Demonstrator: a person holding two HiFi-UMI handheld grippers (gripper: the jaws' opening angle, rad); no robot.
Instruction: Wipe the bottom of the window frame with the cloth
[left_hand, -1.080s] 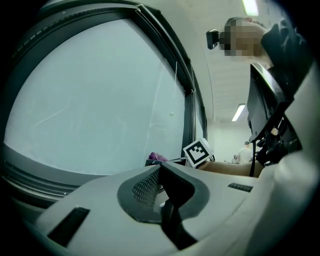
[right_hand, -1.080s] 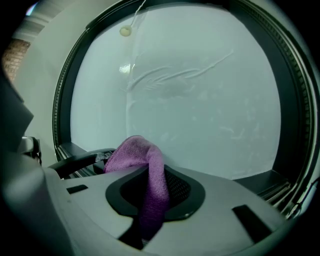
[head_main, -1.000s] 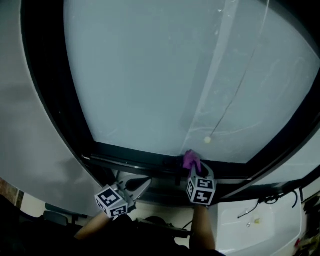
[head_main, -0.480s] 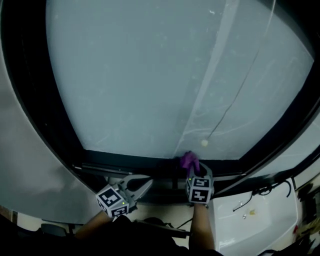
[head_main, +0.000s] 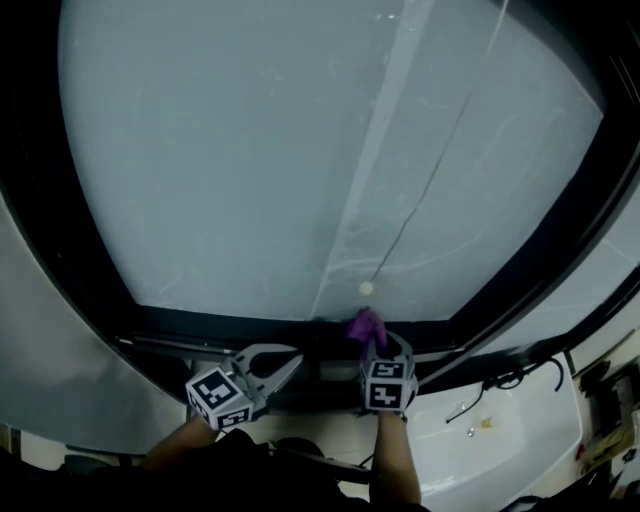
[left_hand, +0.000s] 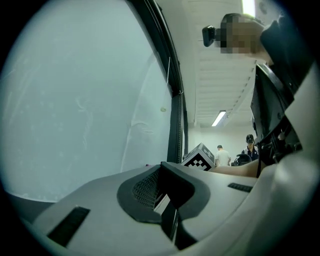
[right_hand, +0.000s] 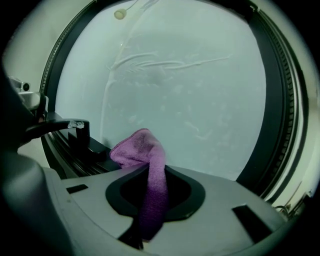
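A: Right gripper (right_hand: 150, 212)?
B: Clamped on the folded purple microfibre cloth (right_hand: 148, 156). The free end bunches just past its tips, at the black bottom rail of the window frame (right_hand: 82, 150); probably so fabric, not jaw, rubs.
A: Left gripper (left_hand: 166, 202)?
B: Jaws together, empty, beside the right one. Judged idle.

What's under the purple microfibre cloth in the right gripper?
The purple microfibre cloth, pinched in the right gripper, hangs over the black bottom rail of the window frame. Rail shows on both sides; the patch directly beneath is covered, so contact can't be confirmed.
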